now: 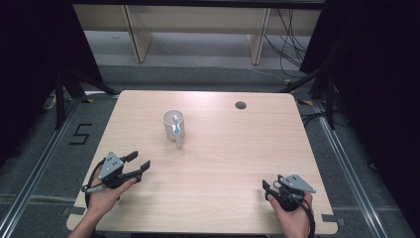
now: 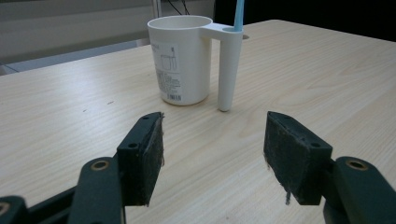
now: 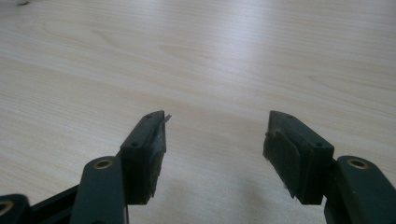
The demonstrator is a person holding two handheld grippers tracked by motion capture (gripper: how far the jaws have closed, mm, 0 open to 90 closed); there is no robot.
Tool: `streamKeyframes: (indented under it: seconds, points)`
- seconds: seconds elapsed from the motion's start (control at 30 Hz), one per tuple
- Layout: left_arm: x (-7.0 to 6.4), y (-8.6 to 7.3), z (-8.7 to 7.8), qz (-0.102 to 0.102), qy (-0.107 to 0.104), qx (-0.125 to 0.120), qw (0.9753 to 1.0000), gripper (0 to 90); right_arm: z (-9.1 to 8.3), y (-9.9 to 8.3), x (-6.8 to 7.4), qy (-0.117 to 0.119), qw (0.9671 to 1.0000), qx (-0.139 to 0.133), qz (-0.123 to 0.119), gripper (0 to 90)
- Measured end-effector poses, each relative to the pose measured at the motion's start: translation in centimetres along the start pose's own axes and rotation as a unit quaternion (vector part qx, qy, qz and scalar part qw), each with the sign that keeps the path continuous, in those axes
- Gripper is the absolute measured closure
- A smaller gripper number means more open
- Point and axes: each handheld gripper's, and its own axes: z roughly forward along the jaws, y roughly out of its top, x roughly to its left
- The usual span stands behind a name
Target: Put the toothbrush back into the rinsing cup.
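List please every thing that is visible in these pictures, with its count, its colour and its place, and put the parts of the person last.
table: 1, light wood, fills the middle of the high view; a small dark round hole near its far edge.
cup: 1, white, on the table, far from the person and a little left of centre; a printed label on its side, and a white tube-shaped holder joined to its rim.
stick-like item: 1, light blue, standing in that holder; its top is cut off, so its kind is unclear.
floor mark "5": 1, black, left of the table.
left gripper: 1, black with grey plate, near left, jaws open, empty.
right gripper: 1, black with grey plate, near right, open, empty.
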Motion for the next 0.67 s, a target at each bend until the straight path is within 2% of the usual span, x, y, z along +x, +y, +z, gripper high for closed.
streamKeyframes:
  seconds: [0.33, 0.43, 0.47, 0.5, 0.63, 0.67]
  points:
    - [0.5, -1.5, -0.8, -0.009, 0.017, 0.002, 0.9998, 37.0, 0.0, 0.0, -0.1, -0.008, 1.0, -0.004, -0.001, 39.2]
    - [0.5, -1.9, -0.9, -0.015, 0.02, -0.004, 0.9997, 37.0, 0.0, 0.0, -0.1, -0.009, 0.9999, -0.006, -0.003, 39.2]
    - [0.5, -2.1, -0.7, -0.017, 0.022, -0.013, 0.9995, 36.9, 0.0, 0.0, -0.1, -0.009, 0.9999, -0.007, -0.002, 39.2]
    - [0.7, -2.2, -0.8, -0.015, 0.017, -0.013, 0.9997, 36.8, 0.0, 0.0, -0.1, -0.011, 0.9999, -0.007, -0.003, 39.2]
    - [0.7, -2.3, -1.0, -0.015, 0.019, -0.014, 0.9996, 36.7, -0.2, 0.1, -0.1, -0.004, 0.9999, -0.002, 0.014, 39.5]
    - [0.7, -2.3, -1.0, -0.015, 0.019, -0.014, 0.9996, 36.7, -0.1, 0.1, -0.2, -0.011, 0.9999, -0.004, 0.003, 39.5]
